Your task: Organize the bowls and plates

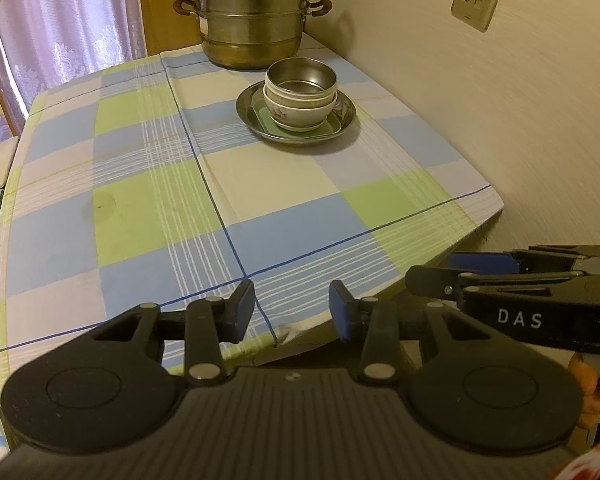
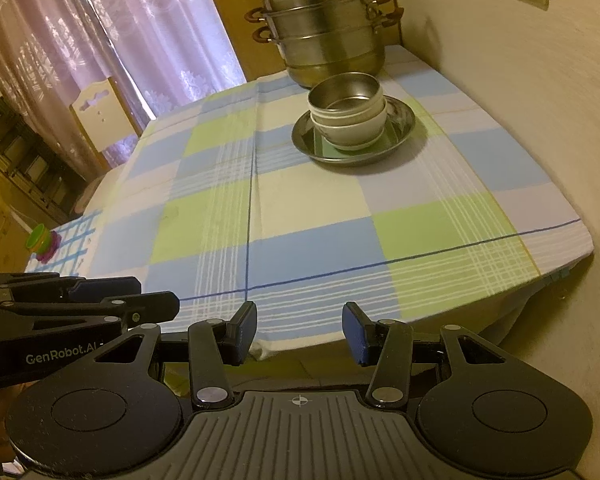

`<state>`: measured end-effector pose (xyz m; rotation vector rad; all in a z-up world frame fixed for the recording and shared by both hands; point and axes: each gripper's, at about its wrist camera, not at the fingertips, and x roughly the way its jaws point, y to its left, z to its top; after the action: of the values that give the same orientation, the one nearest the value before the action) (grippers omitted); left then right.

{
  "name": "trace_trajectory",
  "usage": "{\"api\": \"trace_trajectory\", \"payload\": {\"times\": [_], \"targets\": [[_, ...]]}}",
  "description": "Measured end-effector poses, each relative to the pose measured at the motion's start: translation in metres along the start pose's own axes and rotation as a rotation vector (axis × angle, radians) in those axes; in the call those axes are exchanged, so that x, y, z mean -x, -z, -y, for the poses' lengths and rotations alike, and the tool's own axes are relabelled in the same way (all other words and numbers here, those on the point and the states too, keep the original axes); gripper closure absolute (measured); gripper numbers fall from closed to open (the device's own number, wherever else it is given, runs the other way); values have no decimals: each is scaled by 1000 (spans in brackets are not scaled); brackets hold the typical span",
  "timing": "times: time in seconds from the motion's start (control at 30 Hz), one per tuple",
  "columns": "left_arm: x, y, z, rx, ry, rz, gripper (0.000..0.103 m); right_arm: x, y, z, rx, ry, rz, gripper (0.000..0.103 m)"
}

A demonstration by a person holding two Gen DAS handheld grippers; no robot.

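A stack of bowls [image 1: 300,94] [image 2: 348,114] stands at the far right of the table: a steel bowl nested on white ceramic bowls, on a green plate [image 1: 320,130] inside a round steel plate [image 1: 346,110] [image 2: 400,120]. My left gripper [image 1: 292,314] is open and empty over the table's near edge, far from the stack. My right gripper [image 2: 300,332] is open and empty, also at the near edge. Each gripper shows beside the other: the right one in the left wrist view [image 1: 452,270], the left one in the right wrist view [image 2: 156,298].
A tall steel steamer pot [image 1: 252,12] [image 2: 328,28] stands behind the stack at the table's back. The checked tablecloth [image 1: 180,200] covers the table. A wall [image 1: 500,120] runs along the right side. A chair [image 2: 100,116] and curtains stand at the far left.
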<state>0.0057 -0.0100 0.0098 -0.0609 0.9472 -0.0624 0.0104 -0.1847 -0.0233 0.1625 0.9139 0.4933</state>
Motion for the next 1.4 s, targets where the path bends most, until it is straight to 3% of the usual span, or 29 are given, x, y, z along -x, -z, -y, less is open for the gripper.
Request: {"api": "trace_trajectory", "payload": {"times": [1.4], "targets": [[-1,-2,-9,16,0,-5,65,-12,-9,-3,19,-1,-21,55]]}}
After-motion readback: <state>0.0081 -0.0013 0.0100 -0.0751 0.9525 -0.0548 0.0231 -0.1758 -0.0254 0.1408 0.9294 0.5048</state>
